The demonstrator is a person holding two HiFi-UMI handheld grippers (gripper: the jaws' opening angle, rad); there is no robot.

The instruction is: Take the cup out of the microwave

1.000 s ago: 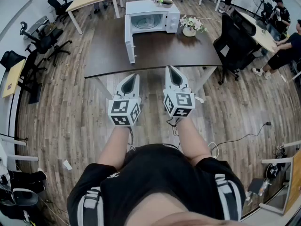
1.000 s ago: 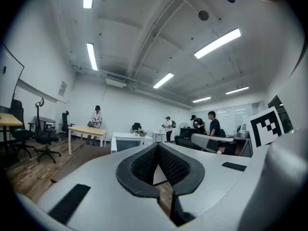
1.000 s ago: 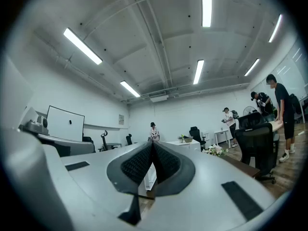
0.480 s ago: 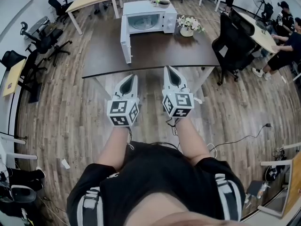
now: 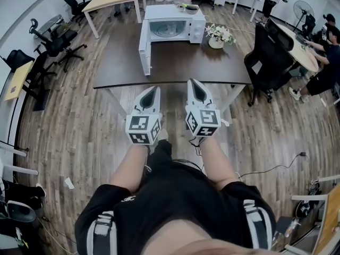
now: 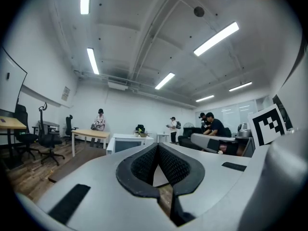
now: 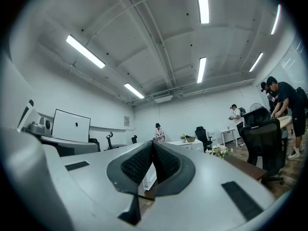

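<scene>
The person stands on the wood-plank floor (image 5: pixel 69 142), a little back from the dark table (image 5: pixel 175 70), and holds both claws out level and side by side. The left claw (image 5: pixel 153 89) is closed, its ribbed pads meeting at the tip with nothing between them. The right claw (image 5: pixel 193 82) is closed and empty too. Both hang over the floor just short of the table's near edge, well apart from anything on it.

The white microwave (image 5: pixel 175 23) sits at the far end of the table, with its door (image 5: pixel 144 54) swung wide open toward the person's left. The cavity looks pale inside, and the cup cannot be made out there at this size. A bowl (image 5: pixel 189 7) rests on top of the microwave, and a small pot of white flowers (image 5: pixel 218 35) stands just to its right. A black office chair (image 5: pixel 268 54) is at the table's right side.
</scene>
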